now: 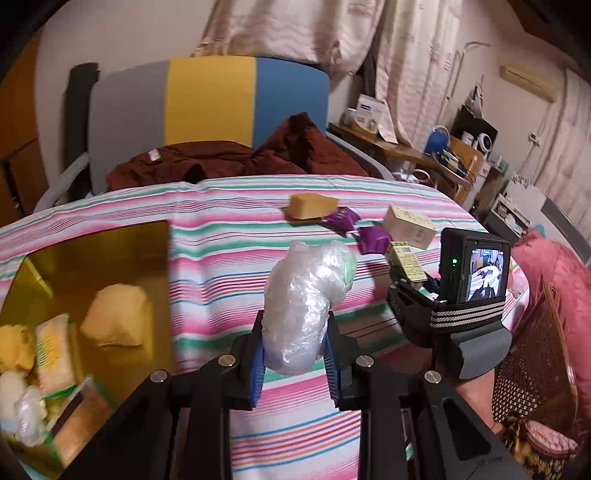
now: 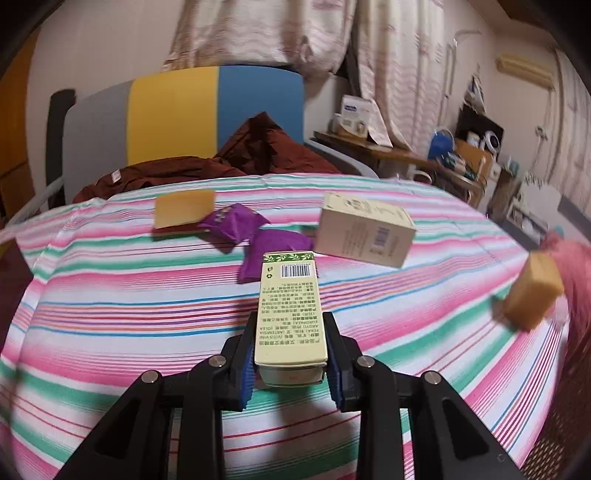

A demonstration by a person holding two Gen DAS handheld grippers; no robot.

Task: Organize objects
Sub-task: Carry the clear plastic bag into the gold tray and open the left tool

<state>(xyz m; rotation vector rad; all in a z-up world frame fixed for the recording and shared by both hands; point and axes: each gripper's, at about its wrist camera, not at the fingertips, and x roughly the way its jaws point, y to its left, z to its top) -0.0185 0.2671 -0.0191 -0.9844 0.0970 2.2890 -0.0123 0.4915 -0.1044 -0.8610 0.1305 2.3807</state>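
Left gripper clamps a crumpled plastic bag above striped bedspread.

A chair with grey, yellow and blue back panels stands behind the striped bedspread, with dark red clothing heaped against it. Pale patterned curtains hang above, and a cluttered wooden desk sits to the right, beside a pink cushion

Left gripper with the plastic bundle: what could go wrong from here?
1. The left gripper pinches only the low end of the plastic bundle; it could slip out before the yellow box.
2. That box already looks crowded, so the bundle may not settle.
3. The right gripper carries a carton nearby; they could bump.
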